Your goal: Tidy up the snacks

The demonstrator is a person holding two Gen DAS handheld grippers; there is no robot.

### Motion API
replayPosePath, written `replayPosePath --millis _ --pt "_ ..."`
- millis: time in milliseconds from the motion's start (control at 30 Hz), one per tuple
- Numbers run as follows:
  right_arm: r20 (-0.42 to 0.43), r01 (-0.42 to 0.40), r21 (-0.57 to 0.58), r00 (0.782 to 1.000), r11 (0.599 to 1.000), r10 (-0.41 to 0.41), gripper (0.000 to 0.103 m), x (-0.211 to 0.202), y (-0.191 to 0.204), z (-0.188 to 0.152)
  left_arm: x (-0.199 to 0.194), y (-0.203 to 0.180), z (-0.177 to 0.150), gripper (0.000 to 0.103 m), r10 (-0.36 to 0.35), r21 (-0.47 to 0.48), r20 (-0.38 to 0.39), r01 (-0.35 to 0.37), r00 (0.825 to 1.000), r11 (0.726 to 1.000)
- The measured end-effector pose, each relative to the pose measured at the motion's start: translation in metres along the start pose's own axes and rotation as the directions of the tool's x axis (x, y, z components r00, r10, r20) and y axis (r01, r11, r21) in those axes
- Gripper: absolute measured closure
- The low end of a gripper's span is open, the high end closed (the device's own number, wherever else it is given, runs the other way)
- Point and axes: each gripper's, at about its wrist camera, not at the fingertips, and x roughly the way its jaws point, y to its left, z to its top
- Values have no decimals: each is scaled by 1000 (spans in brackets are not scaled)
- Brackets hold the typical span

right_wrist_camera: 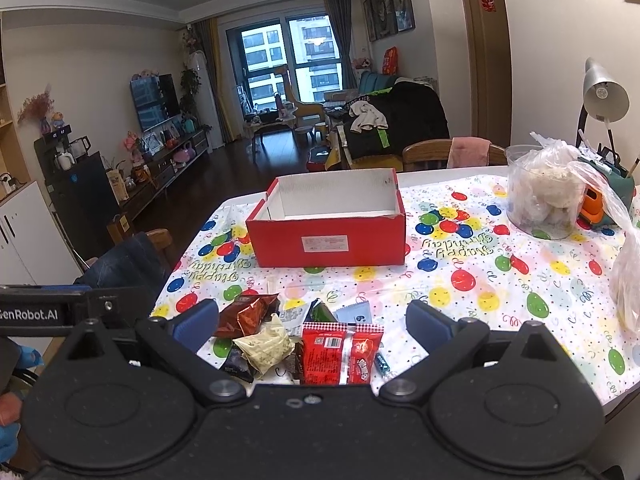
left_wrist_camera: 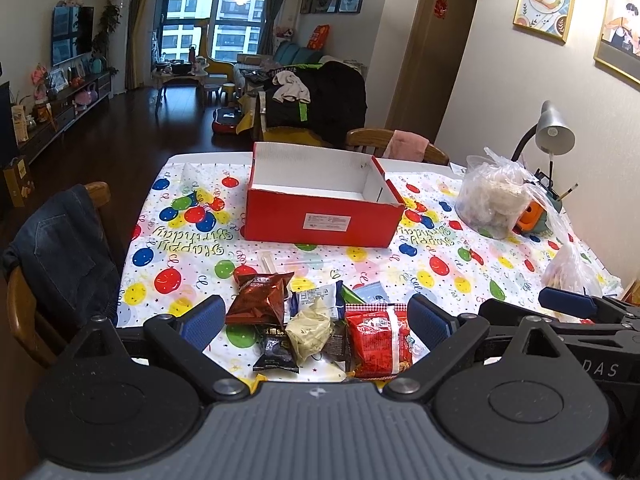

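Observation:
A pile of snack packets lies at the near table edge: a dark red foil bag (left_wrist_camera: 262,298) (right_wrist_camera: 247,314), a crumpled cream packet (left_wrist_camera: 310,329) (right_wrist_camera: 266,344), a bright red packet (left_wrist_camera: 378,340) (right_wrist_camera: 340,354), a black packet (left_wrist_camera: 276,350) and pale blue ones (left_wrist_camera: 372,293). An open, empty red box (left_wrist_camera: 324,216) (right_wrist_camera: 330,240) stands beyond them at mid-table. My left gripper (left_wrist_camera: 316,322) is open above the pile, holding nothing. My right gripper (right_wrist_camera: 314,326) is open over the same pile, holding nothing; it also shows in the left wrist view (left_wrist_camera: 568,304).
A balloon-print tablecloth (left_wrist_camera: 180,240) covers the table. A clear tub in a plastic bag (left_wrist_camera: 494,200) (right_wrist_camera: 546,196), another bag (right_wrist_camera: 628,288), a desk lamp (left_wrist_camera: 554,130) and an orange item stand at the right. Chairs are at the left (left_wrist_camera: 52,264) and far side (left_wrist_camera: 396,144).

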Motion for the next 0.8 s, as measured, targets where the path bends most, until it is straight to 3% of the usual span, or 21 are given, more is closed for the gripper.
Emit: replayPosePath --millis 433,600,800 --pt "-66 -3 -7 998 1000 2 3 39 0 -3 25 32 -3 5 51 -77 -99 -59 994 995" --pt "-134 29 20 991 999 -26 3 70 -14 -11 50 53 -5 5 64 -132 -193 -91 979 987" --pt "-239 51 16 970 999 -46 6 114 -27 -24 92 60 -20 5 82 -96 -296 -115 952 989"
